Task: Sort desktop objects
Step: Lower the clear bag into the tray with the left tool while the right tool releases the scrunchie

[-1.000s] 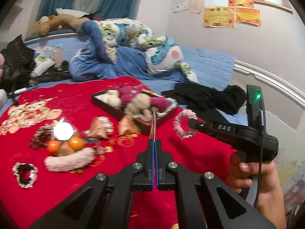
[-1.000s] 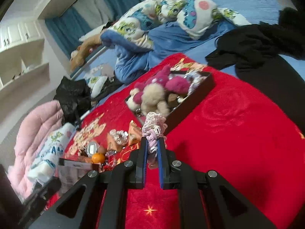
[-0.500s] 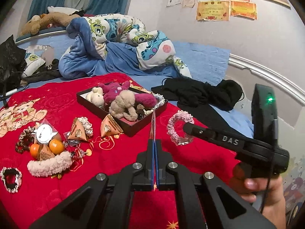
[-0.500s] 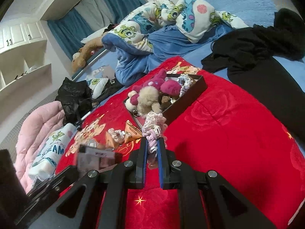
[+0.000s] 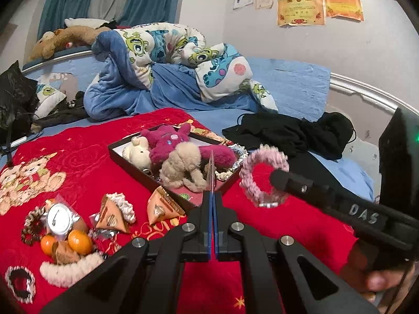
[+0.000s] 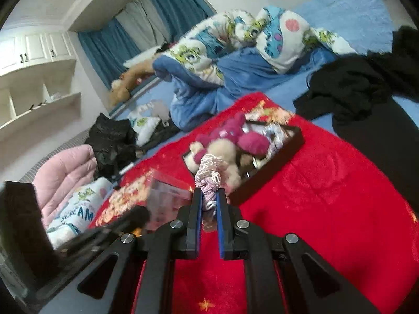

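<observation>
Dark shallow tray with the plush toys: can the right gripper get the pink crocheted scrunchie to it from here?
Probably yes. The right gripper, shut on the pink crocheted scrunchie, hangs beside the dark shallow tray; only red blanket lies between.

A thin clear packet (image 5: 211, 168) clamped edge-on in the left gripper (image 5: 212, 196) shows only as a sliver, its contents unreadable. In the right wrist view, motion blur smears that packet (image 6: 167, 196), hiding the red blanket's (image 6: 327, 209) left edge behind it. The plush toys (image 6: 235, 138) in the black tray (image 6: 272, 167) are blurred. The hand (image 5: 379, 277) holding the right gripper (image 5: 279, 180) is cut off at the frame's lower right corner.
</observation>
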Demonstrator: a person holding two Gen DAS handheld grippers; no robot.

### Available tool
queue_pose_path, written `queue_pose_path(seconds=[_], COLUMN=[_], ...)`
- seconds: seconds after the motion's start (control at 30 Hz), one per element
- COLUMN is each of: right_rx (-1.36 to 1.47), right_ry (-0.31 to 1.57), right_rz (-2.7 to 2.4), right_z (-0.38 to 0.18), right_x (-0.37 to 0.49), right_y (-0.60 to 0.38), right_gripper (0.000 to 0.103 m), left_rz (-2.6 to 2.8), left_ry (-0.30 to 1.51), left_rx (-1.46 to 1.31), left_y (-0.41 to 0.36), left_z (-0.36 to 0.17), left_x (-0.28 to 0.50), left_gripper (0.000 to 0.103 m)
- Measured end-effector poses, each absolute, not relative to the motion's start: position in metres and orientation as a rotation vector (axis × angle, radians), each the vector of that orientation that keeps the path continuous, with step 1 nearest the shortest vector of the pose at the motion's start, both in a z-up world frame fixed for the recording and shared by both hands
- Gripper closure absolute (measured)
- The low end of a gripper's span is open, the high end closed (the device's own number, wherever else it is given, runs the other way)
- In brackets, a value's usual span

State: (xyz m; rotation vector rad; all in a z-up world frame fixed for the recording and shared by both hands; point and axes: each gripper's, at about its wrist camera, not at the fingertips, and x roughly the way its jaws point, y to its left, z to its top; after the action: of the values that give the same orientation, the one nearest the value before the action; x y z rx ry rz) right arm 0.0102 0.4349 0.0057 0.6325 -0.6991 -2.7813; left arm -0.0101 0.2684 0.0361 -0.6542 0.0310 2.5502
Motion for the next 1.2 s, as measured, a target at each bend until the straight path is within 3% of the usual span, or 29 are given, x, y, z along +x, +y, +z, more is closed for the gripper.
queue_pose_path(seconds=[0.63,1.03,1.2], right_rx=[0.514,0.702,0.724], right_ry=[-0.807,-0.605,-0.627], right_rz=[-2.687,-2.817,-2.833], right_z=[0.009,-0.037,-0.046], right_x=[-0.087,-0.138,-0.139], right_y=[0.446,0.448,0.453], right_gripper=[0.093,0.093,0.093], left_rz=[2.508,2.515,2.545], left_ry=[0.025,0.028,-0.041], left_rx=[-0.578,-0.572,-0.626], left_y=[0.288,0.293,0.275], left_z=[0.021,-0.005,-0.017], left_x=[-0.109,-0.142,-0.162], left_gripper=[0.102,0.102,0.102])
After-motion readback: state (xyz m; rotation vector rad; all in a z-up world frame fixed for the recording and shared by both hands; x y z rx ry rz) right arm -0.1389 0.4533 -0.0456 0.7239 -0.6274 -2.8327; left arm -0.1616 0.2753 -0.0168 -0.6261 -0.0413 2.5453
